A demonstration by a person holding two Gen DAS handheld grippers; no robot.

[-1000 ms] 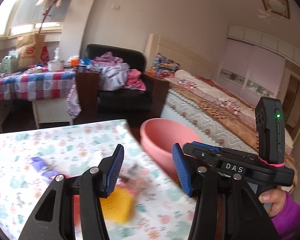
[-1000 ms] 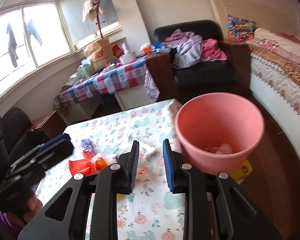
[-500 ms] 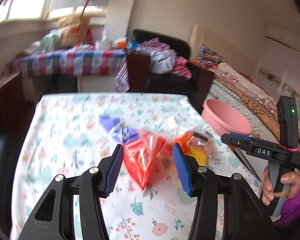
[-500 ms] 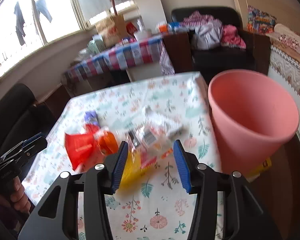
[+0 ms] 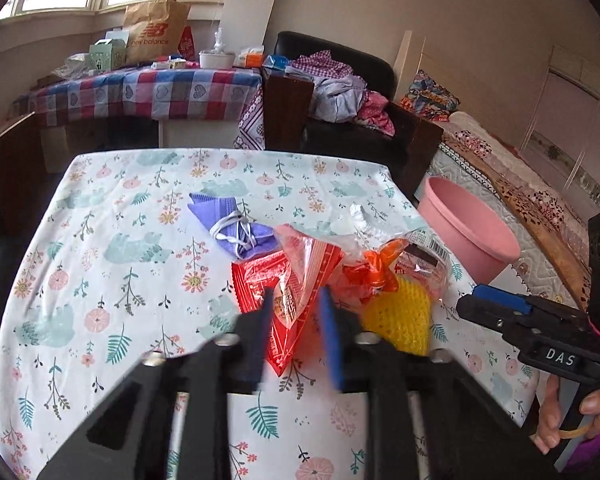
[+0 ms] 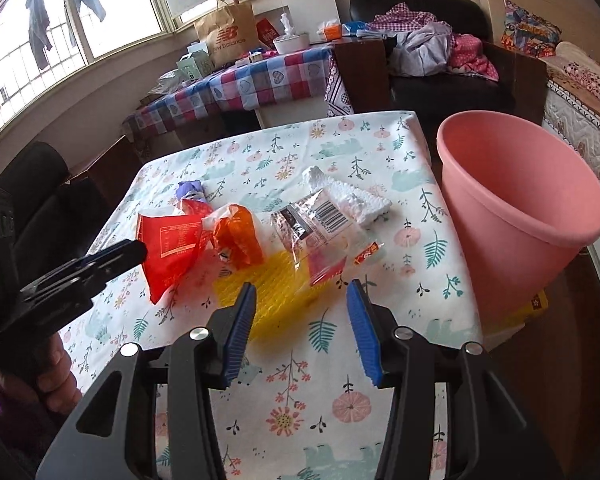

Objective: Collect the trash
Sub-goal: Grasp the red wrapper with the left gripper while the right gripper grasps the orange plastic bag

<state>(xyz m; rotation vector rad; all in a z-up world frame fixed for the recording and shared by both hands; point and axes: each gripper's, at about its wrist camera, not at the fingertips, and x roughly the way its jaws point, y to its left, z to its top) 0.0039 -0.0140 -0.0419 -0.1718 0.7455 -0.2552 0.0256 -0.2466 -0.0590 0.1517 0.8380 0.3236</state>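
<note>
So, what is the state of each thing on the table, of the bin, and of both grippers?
Left gripper: fingers just closing, shut on red wrapper.
Right gripper: open, just widened, empty.
Bin: upright, open.
Mask: crumpled, on table.
Yellow mesh: flat, on table.
Clear wrapper: crumpled, on table.

My left gripper (image 5: 296,320) angled down, jaws just closing onto a red wrapper (image 5: 260,280), my right gripper (image 6: 302,320) alongside, jaws just opened, nothing between.
</note>
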